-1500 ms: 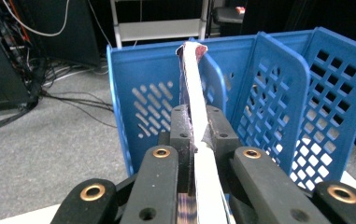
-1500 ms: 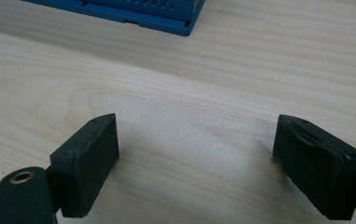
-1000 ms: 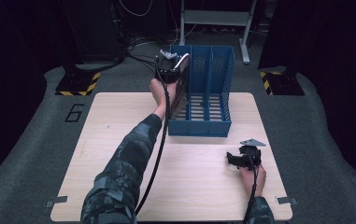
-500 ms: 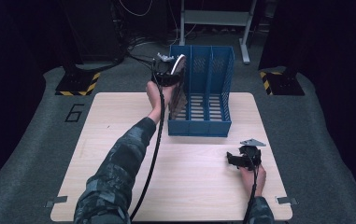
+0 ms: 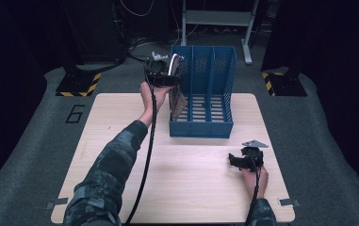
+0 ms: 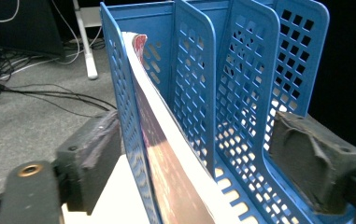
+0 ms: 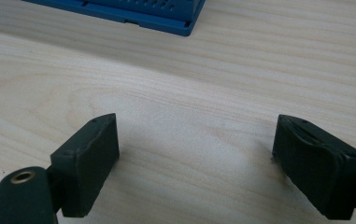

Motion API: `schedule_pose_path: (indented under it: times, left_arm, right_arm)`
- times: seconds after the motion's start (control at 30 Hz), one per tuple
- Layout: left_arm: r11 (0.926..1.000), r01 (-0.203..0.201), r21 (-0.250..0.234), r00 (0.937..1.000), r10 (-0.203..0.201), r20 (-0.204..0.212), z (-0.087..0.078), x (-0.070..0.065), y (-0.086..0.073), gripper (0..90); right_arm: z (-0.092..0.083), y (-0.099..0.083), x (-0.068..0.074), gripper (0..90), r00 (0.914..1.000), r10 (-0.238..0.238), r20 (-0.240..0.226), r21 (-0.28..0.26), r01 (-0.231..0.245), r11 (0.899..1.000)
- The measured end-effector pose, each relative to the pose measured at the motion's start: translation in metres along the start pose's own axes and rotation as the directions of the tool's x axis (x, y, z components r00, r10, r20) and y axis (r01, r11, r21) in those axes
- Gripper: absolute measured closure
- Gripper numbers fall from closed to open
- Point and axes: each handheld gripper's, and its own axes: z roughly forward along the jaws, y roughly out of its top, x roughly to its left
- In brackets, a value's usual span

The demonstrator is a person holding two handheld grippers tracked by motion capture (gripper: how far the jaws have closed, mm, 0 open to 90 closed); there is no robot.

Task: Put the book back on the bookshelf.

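Lab or recording studio: black curtains (image 5: 328, 56), hazard-taped stand feet (image 5: 76, 87), floor cables (image 5: 134, 44), grey carpet (image 5: 36, 136).

Pale wooden table (image 5: 120, 155), grey carpet, yellow-black striped floor plates (image 5: 78, 84), tangled cables (image 6: 35, 93) behind.

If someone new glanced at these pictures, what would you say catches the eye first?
Probably the blue file rack at the far side of the wooden table, with a book leaning in its leftmost slot. The left gripper hangs beside that slot, its jaws just opened and spread either side of the book without pressing it. The right gripper rests open near the table's right edge.
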Motion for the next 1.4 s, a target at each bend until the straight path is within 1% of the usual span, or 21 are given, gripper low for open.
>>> schedule_pose_path:
  times: [0.07,0.13,0.23,0.3,0.47,0.5,0.57,0.6,0.63,0.67,0.73,0.8,0.9,0.97,1.0,1.03,1.07,1.2,1.4]
  left_arm:
    - [1.0,0.001,-0.004,1.0,-0.001,0.007,-0.003,0.002,-0.002,14.9]
    - [0.9996,0.023,-0.019,0.9995,-0.023,0.023,-0.006,0.004,-0.004,14.9]
    - [0.9994,0.029,-0.02,0.9991,-0.028,0.032,-0.009,0.007,-0.008,15.1]
    - [0.9997,0.018,-0.017,0.9993,-0.017,0.033,-0.011,0.009,-0.012,15.2]
    - [0.9996,0.024,-0.015,0.999,-0.023,0.037,-0.011,0.011,-0.018,15.7]
    - [1.0,0.008,0.001,0.9991,-0.008,0.042,-0.011,0.012,-0.021,15.9]
    - [1.0,0.002,0.009,0.9989,-0.003,0.048,-0.008,0.011,-0.025,18.5]
    - [0.9999,0.009,0.015,0.9986,-0.01,0.052,-0.006,0.01,-0.028,18.5]
    - [0.9997,0.018,0.015,0.9982,-0.019,0.056,-0.002,0.008,-0.033,20.8]
    - [0.9997,0.018,0.015,0.9982,-0.019,0.056,-0.002,0.008,-0.033,21.9]
    - [0.9993,0.026,0.026,0.9978,-0.028,0.06,0.003,0.007,-0.038,22.2]
    - [0.9989,0.03,0.038,0.9977,-0.032,0.06,0.009,0.007,-0.043,24.5]
    - [0.9968,0.053,0.059,0.9962,-0.057,0.066,0.019,0.007,-0.051,26.8]
    - [0.9965,0.049,0.068,0.9972,-0.053,0.053,0.024,0.006,-0.054,30.0]
    - [0.9962,0.051,0.071,0.9973,-0.055,0.049,0.027,0.005,-0.056,30.0]
    - [0.9955,0.049,0.081,0.9972,-0.053,0.053,0.032,0.006,-0.06,32.7]
    - [0.9955,0.049,0.081,0.9972,-0.053,0.053,0.032,0.006,-0.06,33.2]
    - [0.9942,0.05,0.095,0.9976,-0.055,0.043,0.04,0.003,-0.066,36.3]
    - [0.9946,0.059,0.085,0.9981,-0.06,0.015,0.046,0.001,-0.07,43.9]
  right_arm:
    - [0.0,0.0,0.0,14.2,1.0,0.0,0.0,0.001,0.0,1.0]
    - [0.0,0.0,0.0,14.2,1.0,0.0,0.0,0.0,0.0,1.0]
    - [0.0,0.0,0.0,14.2,1.0,0.001,0.0,0.0,-0.001,1.0]
    - [0.0,0.0,0.0,14.2,1.0,0.0,0.002,0.001,0.0,1.0]
    - [0.0,0.0,0.0,14.2,1.0,0.0,0.002,0.001,0.0,1.0]
    - [0.0,0.0,0.0,14.2,1.0,0.0,0.002,0.001,0.0,1.0]
    - [0.0,0.0,0.0,14.2,1.0,0.0,0.001,0.001,0.0,1.0]
    - [0.0,0.0,0.0,14.2,1.0,0.0,0.001,0.001,0.0,1.0]
    - [0.0,0.0,0.0,14.2,1.0,0.0,0.001,0.001,0.0,1.0]
    - [0.0,0.0,0.0,14.2,1.0,0.0,0.001,0.001,0.0,1.0]
    - [0.0,0.0,0.0,14.2,1.0,0.0,0.001,0.001,0.0,1.0]
    - [0.0,0.0,0.0,14.2,1.0,0.0,0.001,0.001,0.0,1.0]
    - [0.0,0.0,0.0,14.2,1.0,0.0,0.001,0.001,0.0,1.0]
    - [0.0,0.0,0.0,14.2,1.0,0.0,0.001,0.001,0.0,1.0]
    - [0.0,0.0,0.0,14.2,1.0,0.0,0.001,0.001,0.0,1.0]
    - [0.0,0.0,0.0,14.2,1.0,0.0,0.001,0.001,0.0,1.0]
    - [0.0,0.0,0.0,14.2,1.0,0.0,0.001,0.001,0.0,1.0]
    - [0.0,0.0,0.0,14.2,1.0,0.0,0.001,0.001,0.0,1.0]
    - [0.0,0.0,0.0,14.2,1.0,0.0,0.002,0.001,0.0,1.0]
